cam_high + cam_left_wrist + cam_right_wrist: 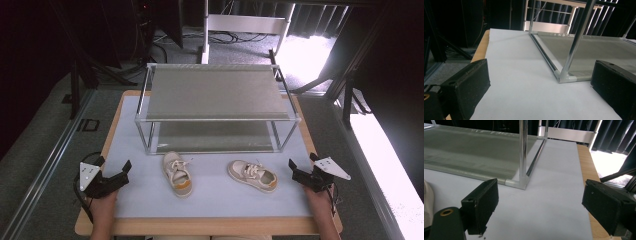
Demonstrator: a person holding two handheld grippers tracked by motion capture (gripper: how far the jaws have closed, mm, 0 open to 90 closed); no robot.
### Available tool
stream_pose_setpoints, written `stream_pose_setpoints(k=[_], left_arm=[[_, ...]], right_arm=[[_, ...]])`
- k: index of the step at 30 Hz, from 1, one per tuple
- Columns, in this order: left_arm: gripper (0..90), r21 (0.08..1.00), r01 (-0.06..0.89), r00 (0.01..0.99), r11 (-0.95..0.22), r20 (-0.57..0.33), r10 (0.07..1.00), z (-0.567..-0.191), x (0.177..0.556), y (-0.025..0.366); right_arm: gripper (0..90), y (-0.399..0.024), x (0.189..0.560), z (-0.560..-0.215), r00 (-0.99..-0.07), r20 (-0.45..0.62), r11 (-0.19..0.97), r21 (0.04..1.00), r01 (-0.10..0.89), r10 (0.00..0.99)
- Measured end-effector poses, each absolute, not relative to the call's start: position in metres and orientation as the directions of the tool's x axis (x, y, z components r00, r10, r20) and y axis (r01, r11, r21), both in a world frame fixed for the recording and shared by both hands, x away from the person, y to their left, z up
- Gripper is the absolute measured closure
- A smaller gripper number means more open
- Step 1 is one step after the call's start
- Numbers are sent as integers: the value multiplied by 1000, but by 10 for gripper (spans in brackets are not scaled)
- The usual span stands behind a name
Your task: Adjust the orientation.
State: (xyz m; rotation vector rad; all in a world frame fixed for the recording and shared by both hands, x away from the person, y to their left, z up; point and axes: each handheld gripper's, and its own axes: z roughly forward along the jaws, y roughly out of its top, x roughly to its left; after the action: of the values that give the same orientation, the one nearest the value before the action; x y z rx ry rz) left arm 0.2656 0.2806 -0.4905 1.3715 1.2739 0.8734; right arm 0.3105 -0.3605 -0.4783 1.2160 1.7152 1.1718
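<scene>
We are looking down at a table [95, 220] with a white mat [220, 200] on it. A two-level shoe rack [217, 92] is standing at the back of the mat. Two small tan shoes are lying in front of the rack. The left shoe [177, 173] is sitting near the middle, and the right shoe [252, 175] is lying beside it, a little apart. We are holding the left gripper [112, 175] at the left edge of the mat, with its jaws wide apart and nothing between them. We are holding the right gripper [302, 167] at the right edge, also wide apart and holding nothing. Both grippers are well apart from the shoes.
</scene>
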Motion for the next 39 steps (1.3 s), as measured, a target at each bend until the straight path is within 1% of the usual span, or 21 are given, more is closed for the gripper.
stream_pose_setpoints(k=[8, 13, 16, 18, 21, 24, 25, 26, 27, 29, 35, 39], left_arm=[[19, 962, 263, 188, 78, -131, 973, -490, 267, 280], [19, 942, 334, 256, 17, -109, 960, -488, 274, 277], [19, 936, 353, 284, 3, -111, 952, -488, 275, 277], [19, 925, 378, 347, -23, -119, 930, -487, 276, 277], [19, 916, 396, 406, -55, -121, 906, -484, 276, 277], [19, 910, 407, 461, -86, -123, 879, -478, 275, 277], [19, 909, 404, 476, -105, -111, 873, -475, 274, 275], [19, 909, 404, 476, -105, -111, 873, -475, 274, 275], [19, 904, 404, 522, -140, -102, 847, -467, 273, 272], [19, 894, 409, 564, -184, -89, 821, -458, 272, 267], [19, 858, 414, 665, -304, -57, 745, -435, 273, 247], [20, 833, 401, 712, -381, -22, 702, -423, 275, 232]], right_arm=[[136, -361, 312, -478, -311, -41, 142, 940, 310, 949], [136, -362, 312, -478, -313, -35, 138, 940, 313, 949], [136, -362, 312, -478, -313, -35, 138, 939, 314, 949], [136, -362, 313, -478, -314, -33, 137, 939, 317, 949], [137, -362, 313, -478, -314, -33, 138, 938, 318, 949], [138, -361, 313, -478, -314, -37, 142, 937, 318, 949], [138, -361, 313, -478, -315, -37, 143, 937, 319, 948], [138, -361, 313, -478, -315, -37, 143, 937, 319, 948], [138, -361, 313, -478, -314, -38, 143, 937, 319, 949], [140, -361, 313, -478, -314, -38, 144, 936, 321, 949], [139, -361, 313, -478, -314, -37, 142, 937, 320, 949], [139, -362, 313, -478, -314, -33, 138, 937, 320, 949]])
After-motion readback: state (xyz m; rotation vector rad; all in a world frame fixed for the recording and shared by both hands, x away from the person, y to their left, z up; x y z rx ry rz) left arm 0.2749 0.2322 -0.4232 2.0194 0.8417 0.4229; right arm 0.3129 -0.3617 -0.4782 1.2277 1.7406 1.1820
